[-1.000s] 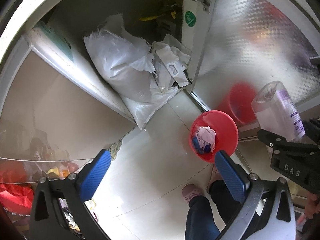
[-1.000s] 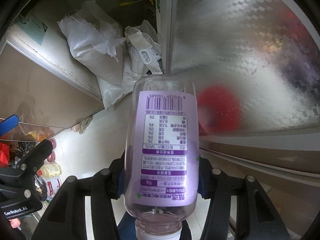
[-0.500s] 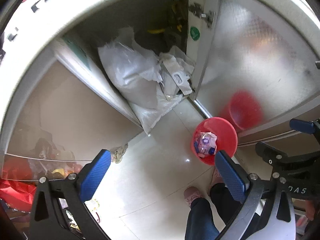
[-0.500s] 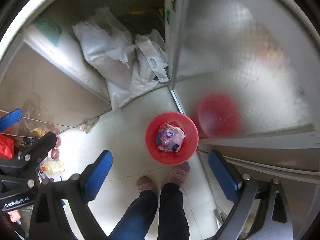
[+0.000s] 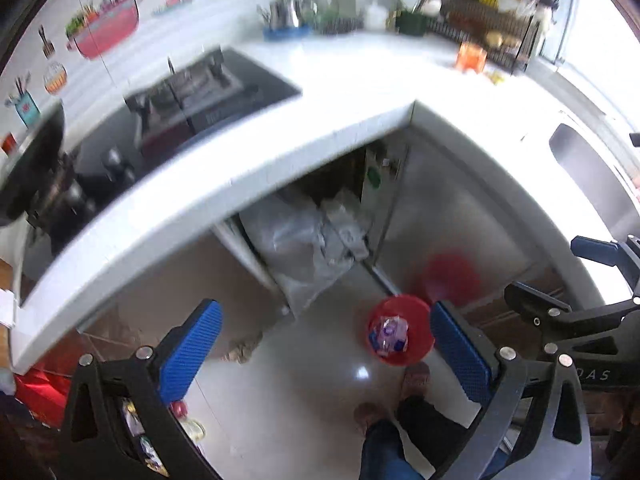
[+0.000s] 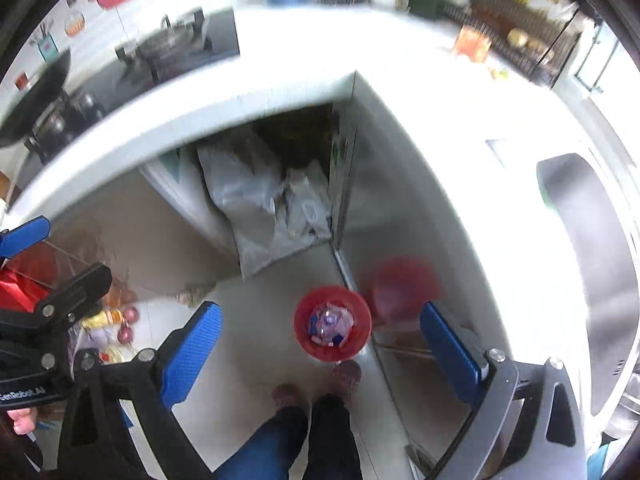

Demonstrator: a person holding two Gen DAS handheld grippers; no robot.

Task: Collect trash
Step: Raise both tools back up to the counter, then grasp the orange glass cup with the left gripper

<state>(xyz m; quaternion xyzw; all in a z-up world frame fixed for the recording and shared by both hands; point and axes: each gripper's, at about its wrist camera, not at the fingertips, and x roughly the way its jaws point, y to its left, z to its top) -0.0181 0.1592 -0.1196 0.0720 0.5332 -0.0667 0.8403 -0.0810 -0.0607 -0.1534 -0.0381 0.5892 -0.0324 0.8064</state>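
right tool jaws just opened wide, nothing between them; bottle it held a second ago now lies in red bin on floor. left tool open, empty. drop done.
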